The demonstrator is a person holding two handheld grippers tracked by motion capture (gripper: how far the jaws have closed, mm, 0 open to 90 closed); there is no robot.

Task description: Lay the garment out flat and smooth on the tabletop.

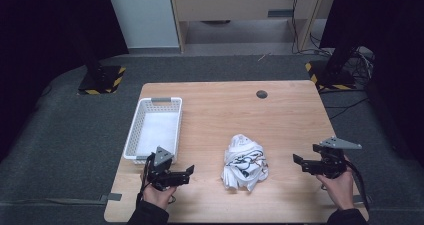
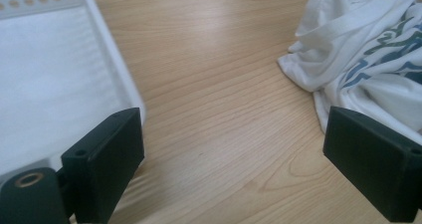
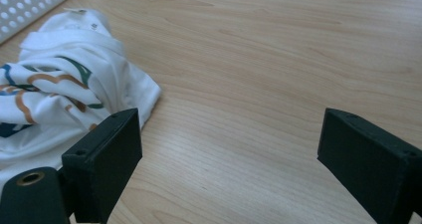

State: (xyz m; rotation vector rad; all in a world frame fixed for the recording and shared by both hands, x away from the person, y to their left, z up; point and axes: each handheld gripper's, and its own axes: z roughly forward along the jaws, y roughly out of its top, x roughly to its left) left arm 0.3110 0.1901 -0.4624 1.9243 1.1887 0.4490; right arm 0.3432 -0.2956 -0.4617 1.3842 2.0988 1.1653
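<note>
A crumpled white garment (image 1: 245, 163) with a coloured print lies on the wooden table (image 1: 220, 110), near its front middle. My left gripper (image 1: 188, 173) hovers to the garment's left, open, with bare wood between its jaws. In the left gripper view the garment (image 2: 368, 55) sits at the upper right, beyond the right jaw. My right gripper (image 1: 298, 162) is held to the garment's right, open and empty. The right gripper view has the garment (image 3: 64, 94) at the left, behind the left jaw.
A white perforated basket (image 1: 145, 109) with a white lining stands on the table's left side, just beyond my left gripper; its rim (image 2: 117, 59) runs past the left jaw. A dark round hole (image 1: 261, 94) marks the table's far edge. Grey carpet surrounds the table.
</note>
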